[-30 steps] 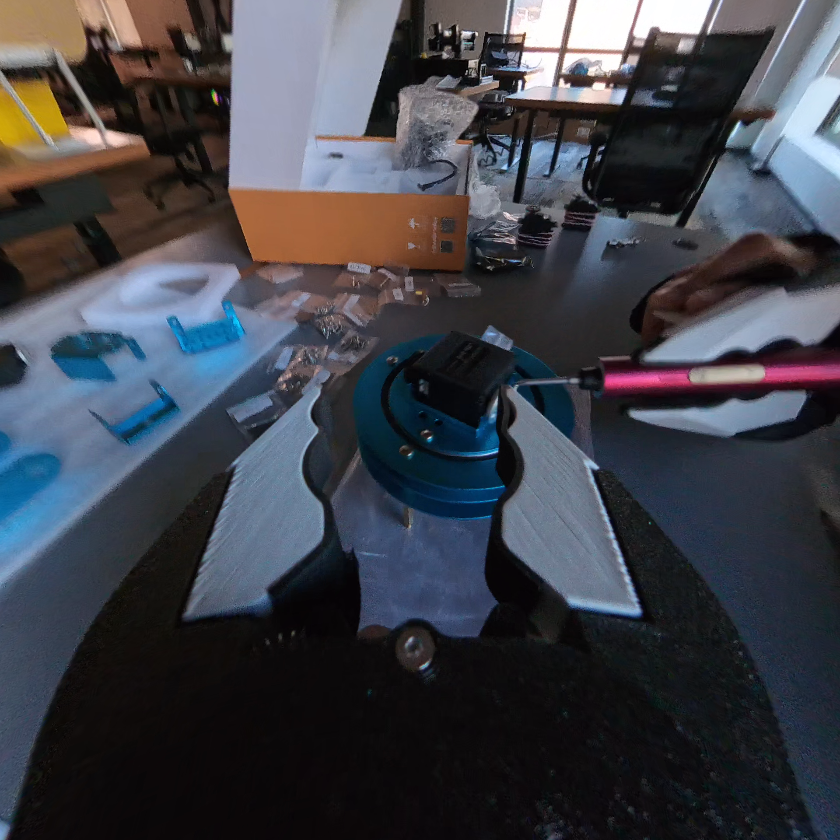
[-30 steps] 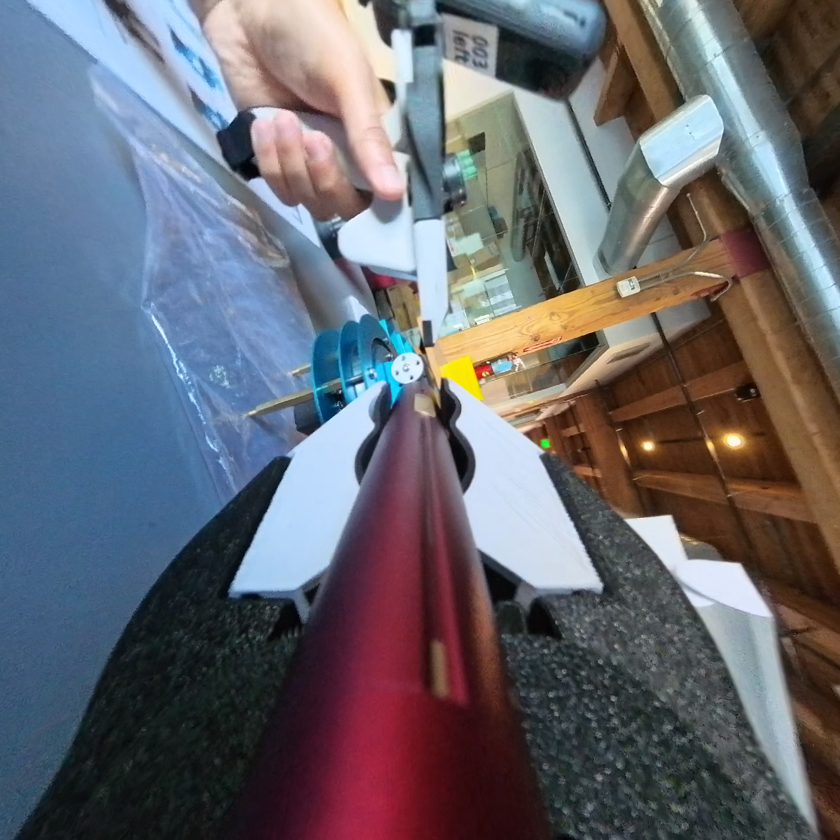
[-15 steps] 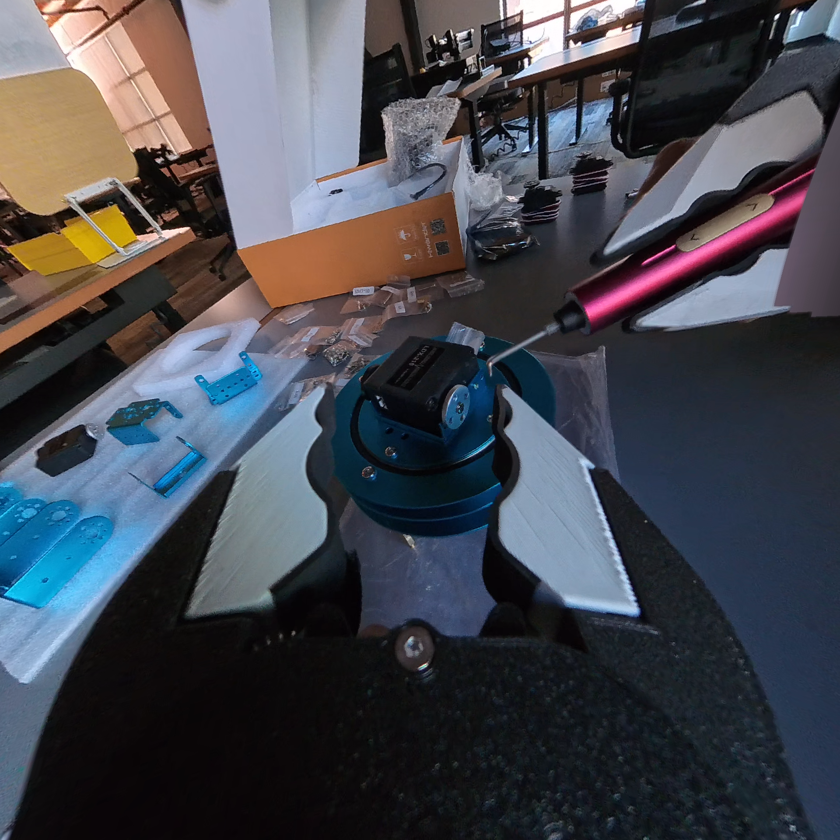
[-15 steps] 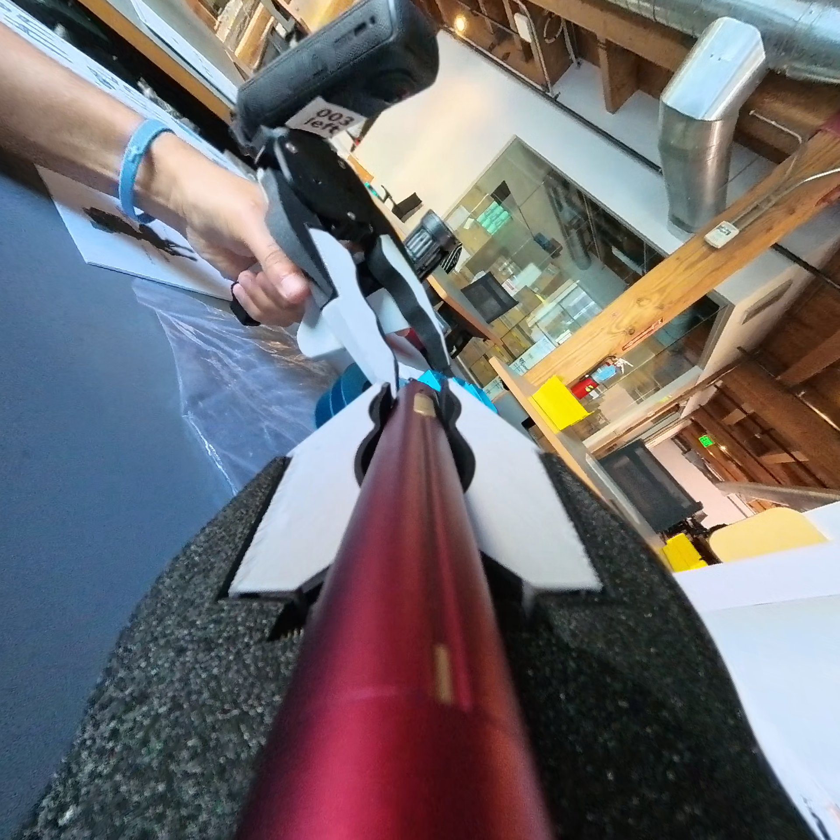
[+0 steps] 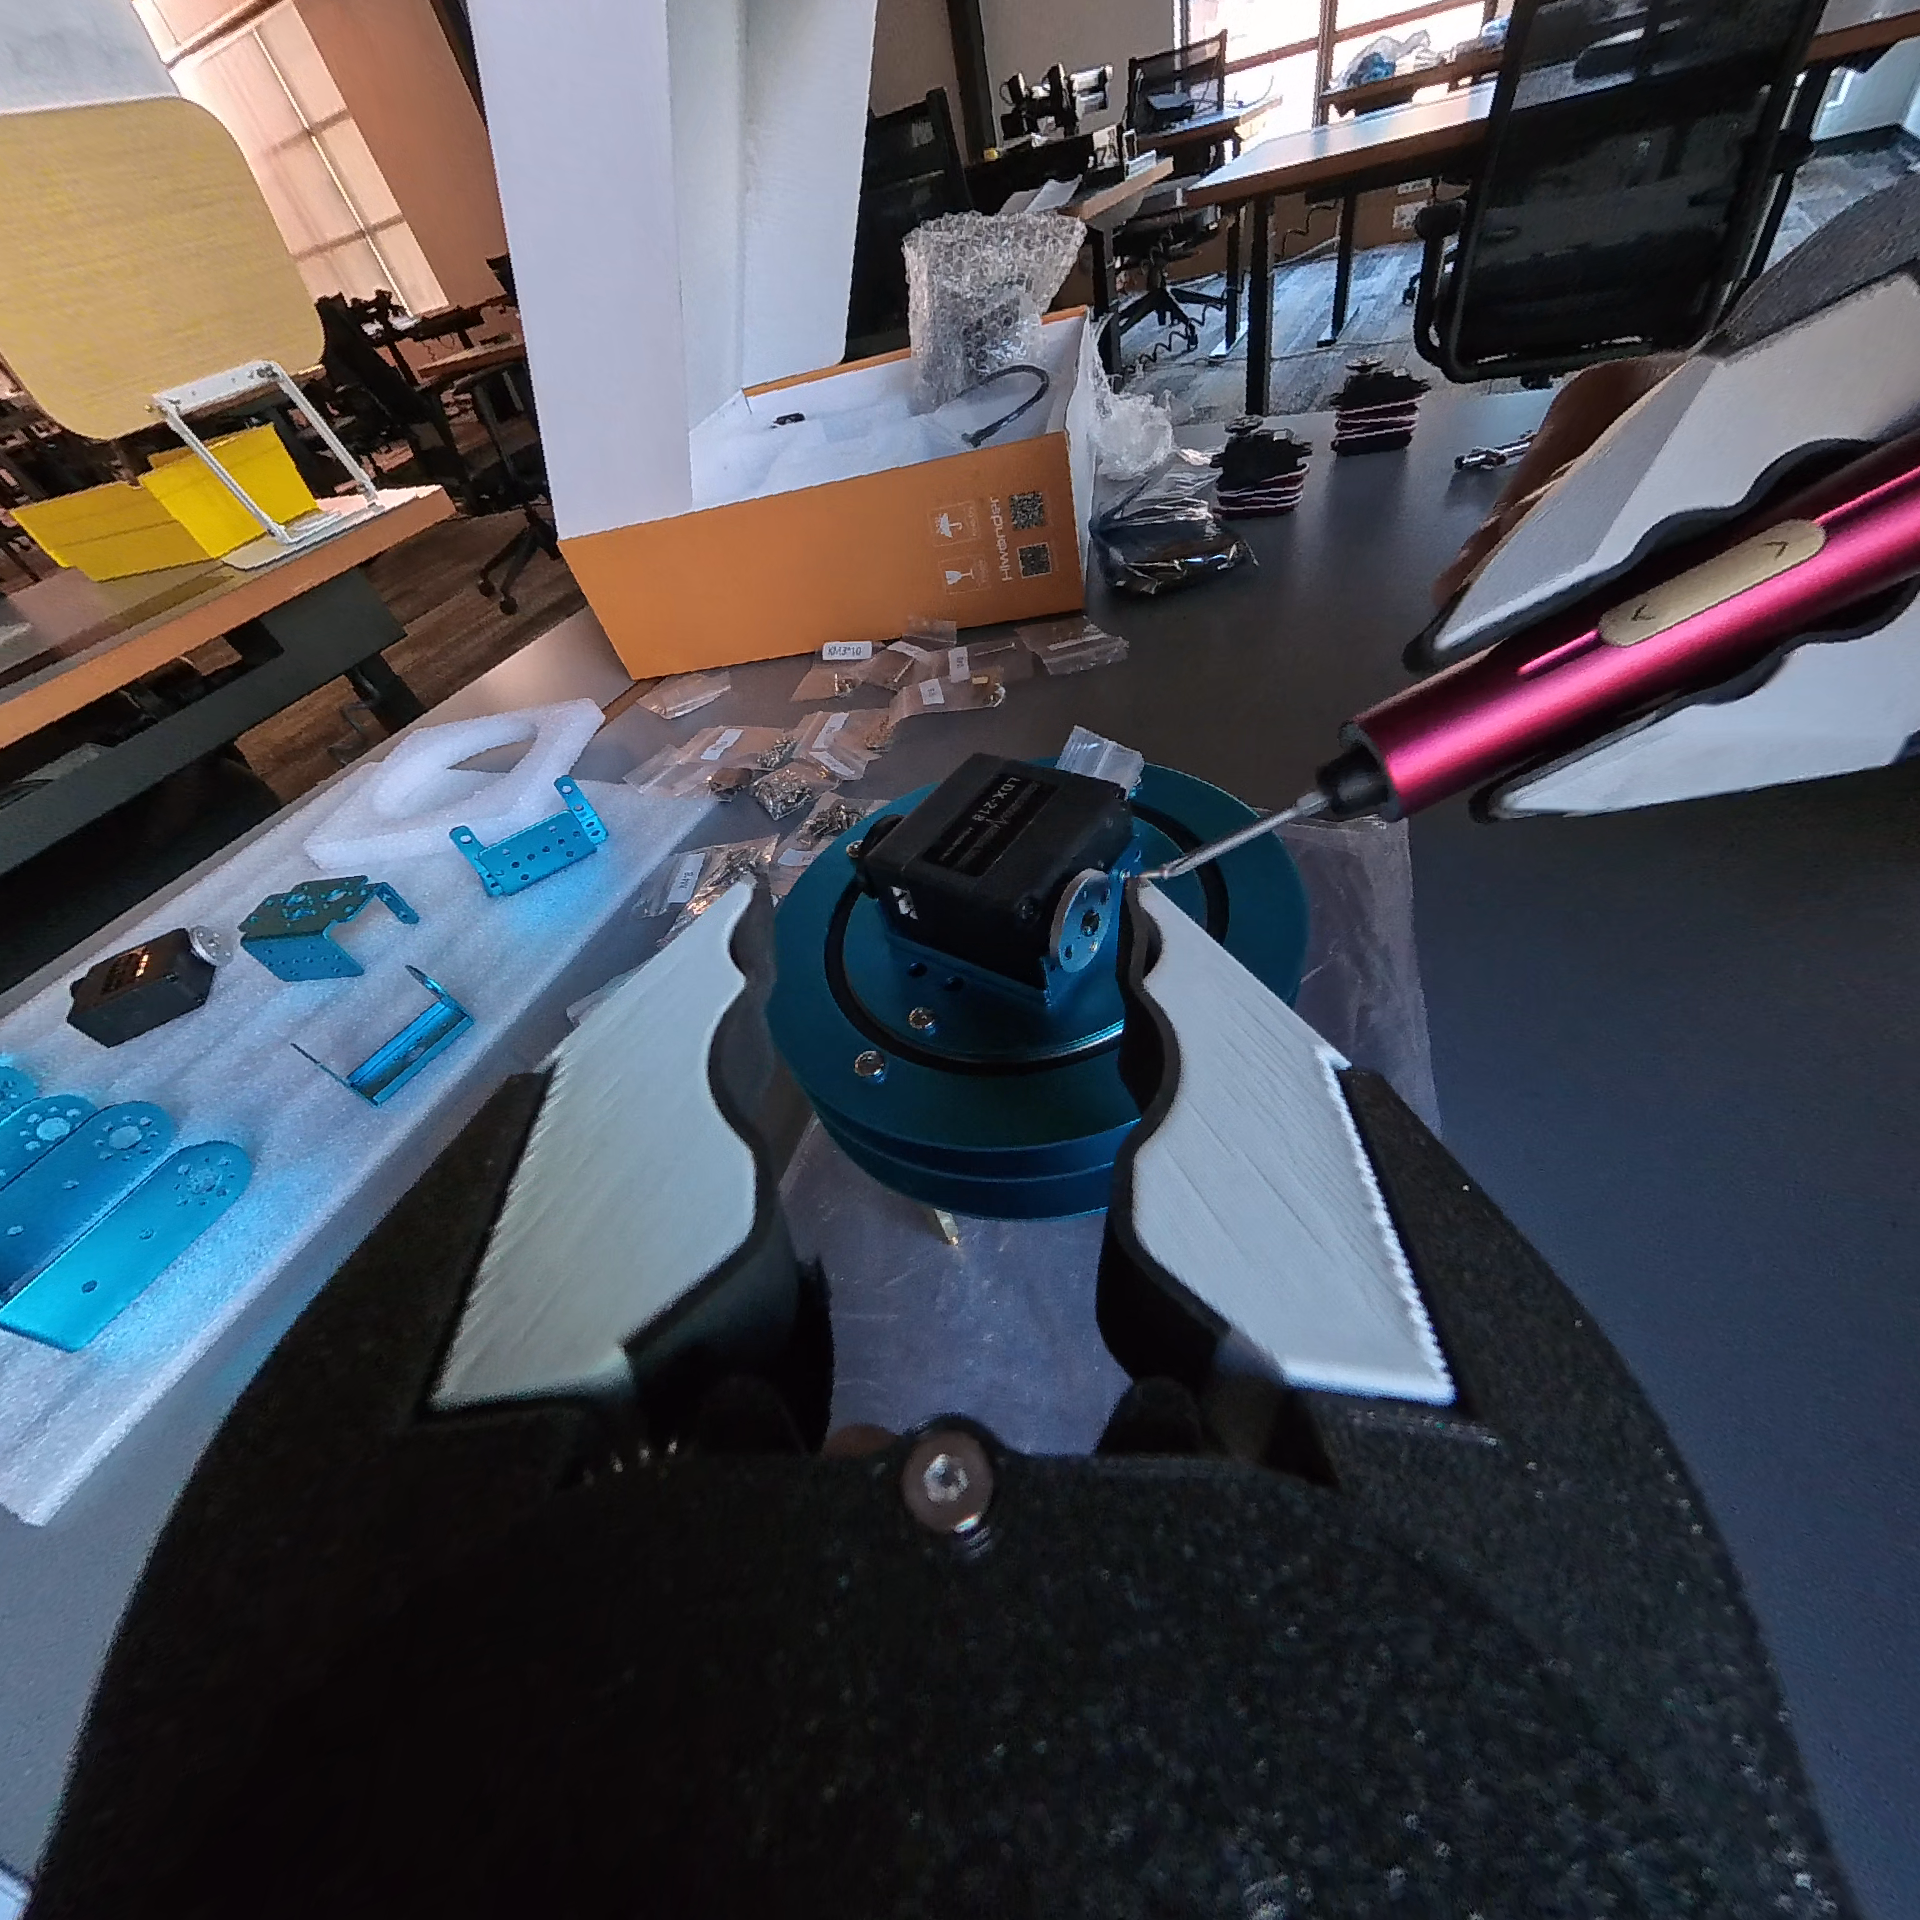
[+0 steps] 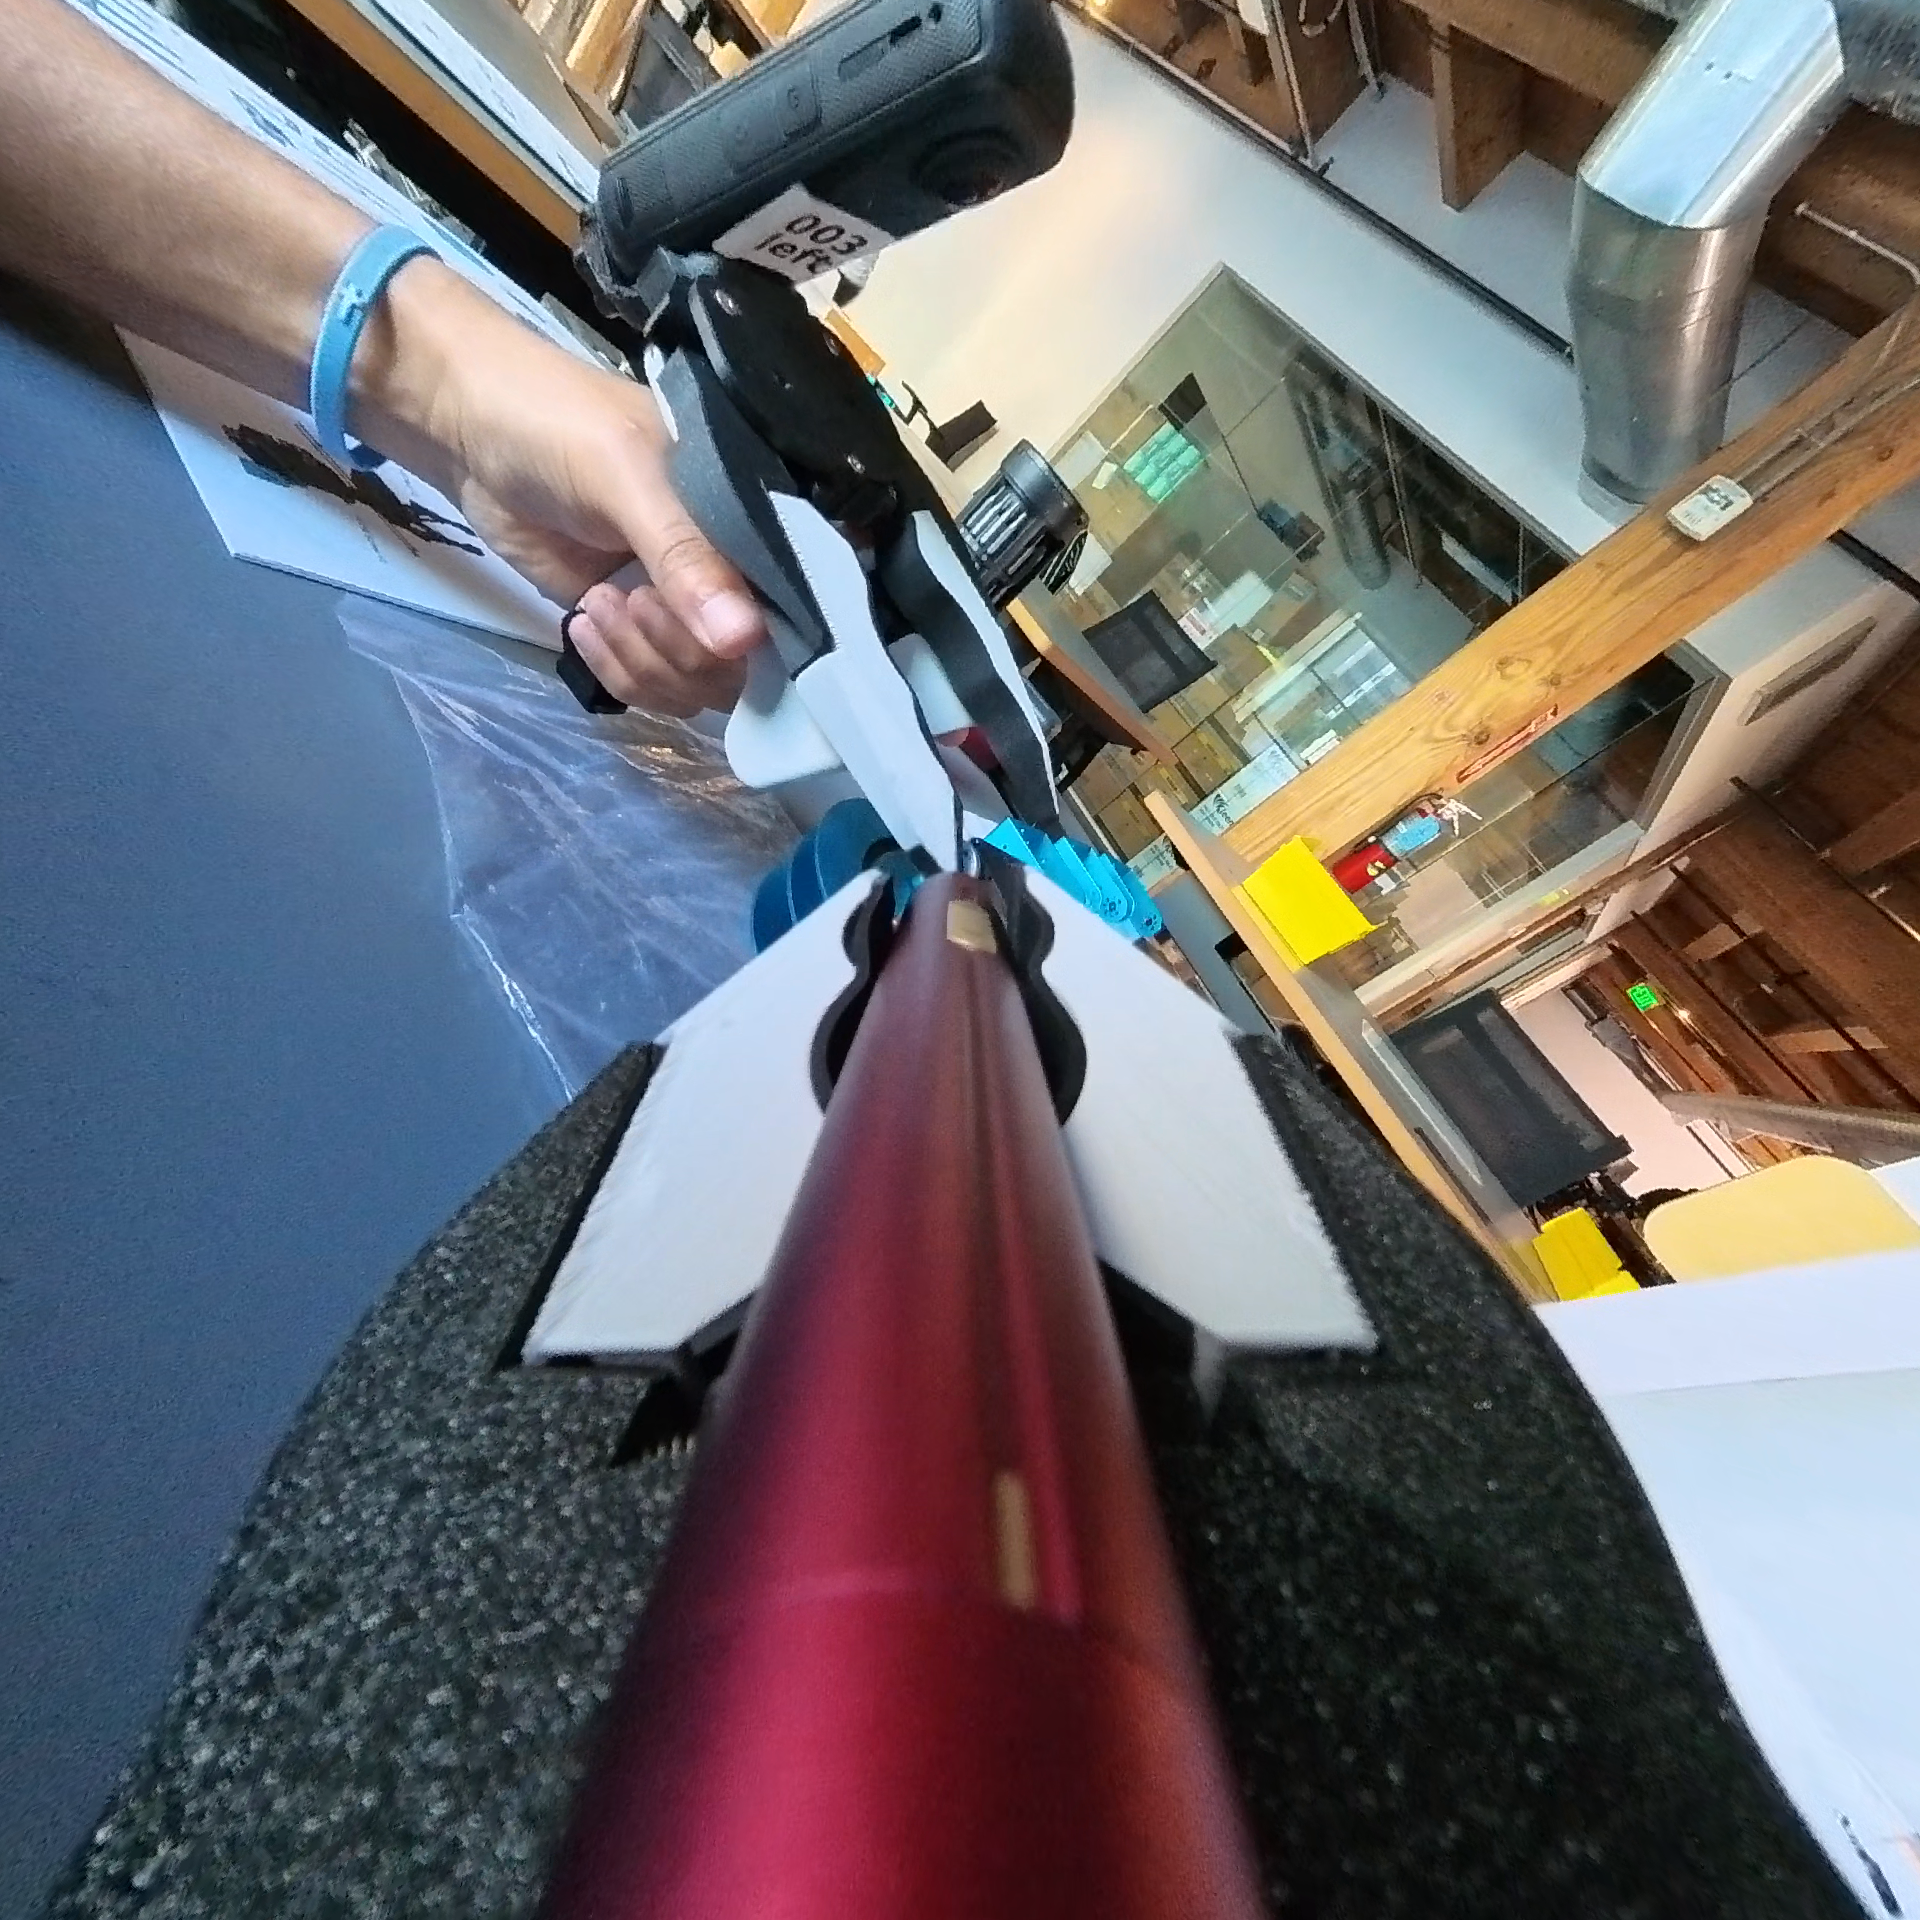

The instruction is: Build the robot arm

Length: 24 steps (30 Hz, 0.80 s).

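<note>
While the left gripper (image 5: 940, 935) stands with its white fingers spread wide on either side of a round blue base (image 5: 1039, 1049), it holds nothing — whether the fingers touch the base cannot be told. On that base, tilted in a blue bracket, sits a black servo (image 5: 997, 852) with a round silver horn (image 5: 1086, 923) on its near right face. The right gripper (image 5: 1704, 644) comes in from the upper right, its jaws closed on a magenta electric screwdriver (image 5: 1621, 675); the thin bit (image 5: 1210, 847) slants down so that its tip lies just beside the horn, at the tip of the left gripper's right finger. In the right wrist view the screwdriver (image 6: 935, 1351) runs up the middle between the white fingers (image 6: 717, 1143) and hides its own tip. Beyond it the left gripper (image 6: 951, 821) points down at the blue base (image 6: 805, 868), held by a hand (image 6: 561, 520) with a light blue wristband (image 6: 358, 332). A clear plastic bag (image 5: 1340, 935) lies under the base on the dark table (image 5: 1621, 1143). To the left, a white foam sheet (image 5: 260, 1060) carries blue metal brackets (image 5: 530, 836) and a second black servo (image 5: 140, 982). Farther back are small bags of screws (image 5: 821, 748) and an open orange box (image 5: 862, 551).
</note>
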Tool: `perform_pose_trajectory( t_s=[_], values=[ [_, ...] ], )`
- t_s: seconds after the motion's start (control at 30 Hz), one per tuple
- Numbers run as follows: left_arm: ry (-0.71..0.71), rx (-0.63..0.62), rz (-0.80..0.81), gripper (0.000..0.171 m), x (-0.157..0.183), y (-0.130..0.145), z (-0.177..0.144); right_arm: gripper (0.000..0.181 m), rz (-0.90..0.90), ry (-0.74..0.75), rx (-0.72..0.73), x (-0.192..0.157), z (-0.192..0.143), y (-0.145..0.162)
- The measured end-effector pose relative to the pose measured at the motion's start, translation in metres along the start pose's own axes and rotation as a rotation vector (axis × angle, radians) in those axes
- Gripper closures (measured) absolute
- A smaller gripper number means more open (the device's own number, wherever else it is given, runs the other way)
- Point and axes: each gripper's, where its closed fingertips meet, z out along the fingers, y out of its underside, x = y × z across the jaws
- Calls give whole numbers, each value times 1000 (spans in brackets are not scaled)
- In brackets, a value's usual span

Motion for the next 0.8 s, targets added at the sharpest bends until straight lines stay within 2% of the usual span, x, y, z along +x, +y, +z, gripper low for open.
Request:
perform_pose_trajectory(
  t_s=[0.27,0.47,0.6,0.8],
  values=[
    [-4,-16,16,107,-1,1,-1,159,-28,-1,-19,-3,2,3],
    [-12,-21,18,107,-3,1,-2,159,37,-5,-70,-1,3,11],
    [11,-18,6,113,0,1,-3,160,203,-38,-70,2,3,10],
    [49,52,-64,118,0,-12,-10,160,593,-69,-62,6,3,10]
  ],
)
